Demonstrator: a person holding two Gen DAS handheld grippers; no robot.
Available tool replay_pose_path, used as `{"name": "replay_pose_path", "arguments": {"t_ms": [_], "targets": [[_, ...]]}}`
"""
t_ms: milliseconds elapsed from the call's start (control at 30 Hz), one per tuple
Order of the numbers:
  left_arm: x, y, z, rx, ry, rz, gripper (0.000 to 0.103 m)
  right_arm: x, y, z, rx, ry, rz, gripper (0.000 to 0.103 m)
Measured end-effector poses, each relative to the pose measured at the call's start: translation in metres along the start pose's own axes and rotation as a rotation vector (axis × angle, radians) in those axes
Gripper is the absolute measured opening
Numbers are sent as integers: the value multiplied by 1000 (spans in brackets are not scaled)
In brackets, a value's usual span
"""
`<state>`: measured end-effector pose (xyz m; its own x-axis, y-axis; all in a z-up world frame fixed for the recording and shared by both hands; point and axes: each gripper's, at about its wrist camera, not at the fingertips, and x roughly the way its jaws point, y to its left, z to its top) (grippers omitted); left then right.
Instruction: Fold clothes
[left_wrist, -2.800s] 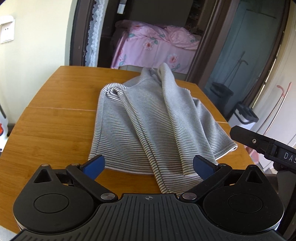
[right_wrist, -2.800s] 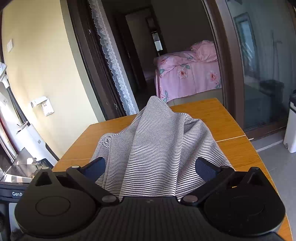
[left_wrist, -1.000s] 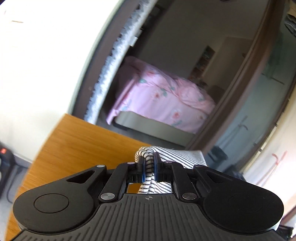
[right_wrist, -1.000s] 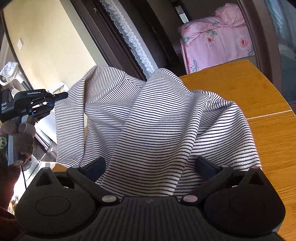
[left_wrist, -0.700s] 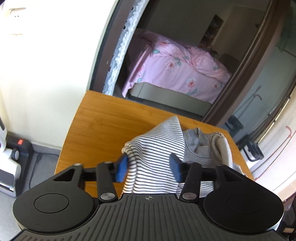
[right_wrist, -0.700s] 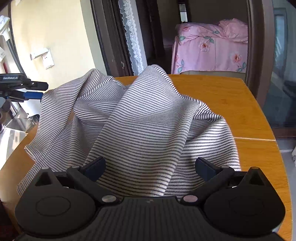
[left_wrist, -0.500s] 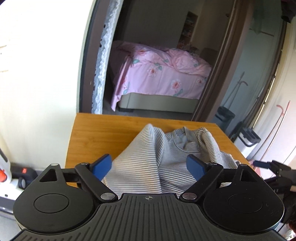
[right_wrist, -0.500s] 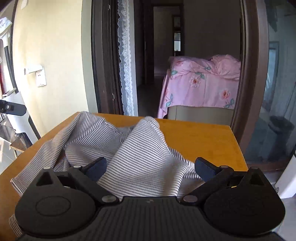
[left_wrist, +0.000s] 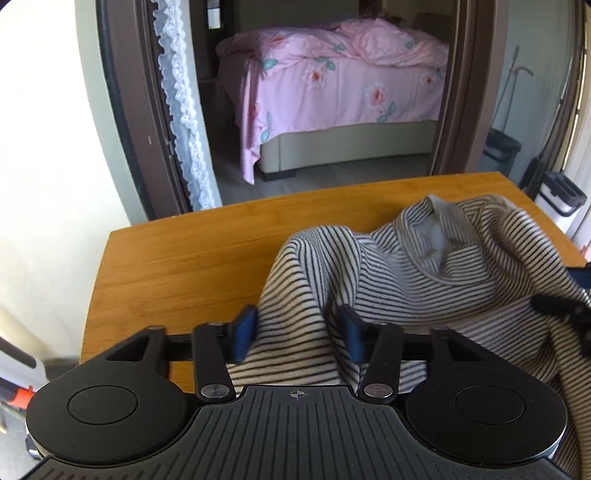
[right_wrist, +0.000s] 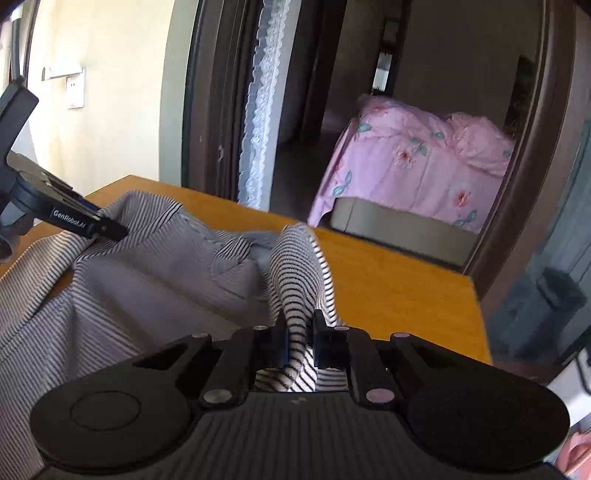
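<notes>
A grey-and-white striped shirt (left_wrist: 436, 284) lies bunched on the wooden table (left_wrist: 192, 258), its collar facing up. My left gripper (left_wrist: 297, 334) is partly open with a fold of the shirt between its blue pads, which stand apart from the cloth's sides. My right gripper (right_wrist: 300, 341) is shut on a bunched fold of the shirt (right_wrist: 299, 266) near the collar. The left gripper also shows in the right wrist view (right_wrist: 92, 227), at the shirt's left shoulder. The right gripper's tip shows blurred at the right edge of the left wrist view (left_wrist: 569, 306).
The table's far edge (right_wrist: 388, 243) faces a dark doorway with a lace curtain (left_wrist: 184, 122) and a pink floral bed (left_wrist: 332, 85) beyond. A bin (left_wrist: 561, 195) stands right of the table. A wall socket (right_wrist: 75, 92) is on the left wall.
My right gripper has closed on a fold of the shirt. My left gripper, wide open half a second ago, has narrowed around another fold. The shirt has been spread and shifted.
</notes>
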<state>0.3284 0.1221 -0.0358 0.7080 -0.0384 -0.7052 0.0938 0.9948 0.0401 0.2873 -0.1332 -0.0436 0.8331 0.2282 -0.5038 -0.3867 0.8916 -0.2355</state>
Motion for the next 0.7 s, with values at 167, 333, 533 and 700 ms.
{"name": "replay_pose_path", "arguments": {"t_ms": [167, 333, 533, 700], "targets": [[11, 23, 7, -17, -36, 171, 19, 46, -62, 11, -5, 16, -233, 9], [-6, 31, 8, -107, -83, 199, 38, 98, -93, -14, 54, 146, -264, 28], [-55, 18, 7, -180, -200, 114, 76, 47, -106, -16, 191, 35, -197, 43], [-80, -23, -15, -180, -295, -167, 96, -36, -75, -24, 256, 12, 131, 59]]}}
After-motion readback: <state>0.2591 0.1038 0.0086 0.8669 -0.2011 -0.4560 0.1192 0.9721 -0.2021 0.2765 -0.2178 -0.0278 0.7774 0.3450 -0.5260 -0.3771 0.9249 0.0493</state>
